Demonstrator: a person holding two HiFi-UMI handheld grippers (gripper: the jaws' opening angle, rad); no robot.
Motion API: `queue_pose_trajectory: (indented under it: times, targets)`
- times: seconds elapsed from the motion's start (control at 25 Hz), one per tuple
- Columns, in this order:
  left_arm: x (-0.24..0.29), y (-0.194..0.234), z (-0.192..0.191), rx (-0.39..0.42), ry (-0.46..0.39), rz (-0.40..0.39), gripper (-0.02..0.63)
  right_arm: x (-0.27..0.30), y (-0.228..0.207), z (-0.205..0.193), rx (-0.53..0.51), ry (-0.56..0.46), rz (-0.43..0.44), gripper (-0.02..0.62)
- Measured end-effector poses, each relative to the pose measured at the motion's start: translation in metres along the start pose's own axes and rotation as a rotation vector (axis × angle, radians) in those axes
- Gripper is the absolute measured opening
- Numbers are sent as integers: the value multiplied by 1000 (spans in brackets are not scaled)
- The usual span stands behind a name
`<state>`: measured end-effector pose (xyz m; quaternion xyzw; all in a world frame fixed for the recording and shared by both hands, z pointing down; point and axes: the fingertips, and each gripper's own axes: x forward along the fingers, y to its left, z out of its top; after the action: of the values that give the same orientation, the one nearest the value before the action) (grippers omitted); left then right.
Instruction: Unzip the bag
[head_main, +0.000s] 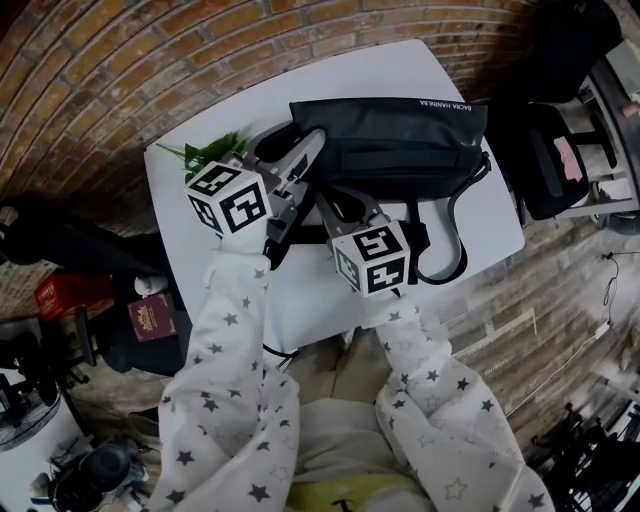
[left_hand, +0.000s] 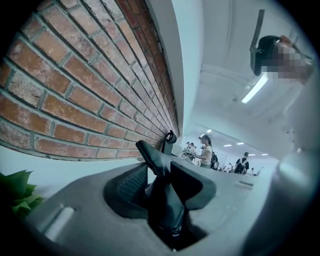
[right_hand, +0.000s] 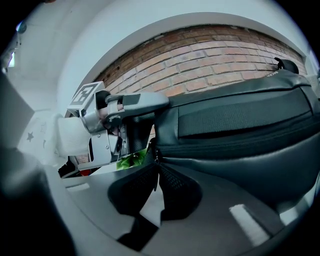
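The left gripper (left_hand: 159, 170) is clenched on a black fabric tab (left_hand: 152, 156) at the end of the black rectangular synthetic bag (head_main: 400, 145). The tab stands between the two pads (left_hand: 127, 187), fills the space between them and projects upward beyond the fingertips.

The right gripper (right_hand: 156, 172) is nearly closed, with its jaw tips drawn together on the thin dark zipper pull (right_hand: 156, 162) of the bag. The pull hangs between the tips, directly below the start of the zipper track (right_hand: 225, 145).

The bag lies flat on the white rectangular table (head_main: 310, 300), long side across the person's view. Both grippers meet it at its left end. The left gripper reaches in from the left and holds the end tab. The right gripper comes from the near side and holds the pull just beside that tab.

The bag surface is smooth and slightly glossy. The zipper track runs along the length of the bag to the right of the pull, and no gap shows along its visible part. A line of small white lettering (head_main: 450, 103) sits near the far edge. A black strap loop (head_main: 450, 255) curves off the right end onto the table. Green leaves (head_main: 210, 152) lie on the table just left of the left gripper.
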<state>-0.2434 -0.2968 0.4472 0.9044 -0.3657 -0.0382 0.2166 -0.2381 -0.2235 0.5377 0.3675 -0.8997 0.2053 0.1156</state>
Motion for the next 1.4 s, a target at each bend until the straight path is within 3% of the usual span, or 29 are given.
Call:
queue_pose_trajectory:
  times: [0.64, 1.4]
  targets:
    - [-15, 11, 3, -1, -43, 70, 109, -3, -17, 1, -46, 76, -83, 32]
    - [-21, 13, 1, 21, -63, 145, 107, -25, -39, 5, -50, 68, -167, 32]
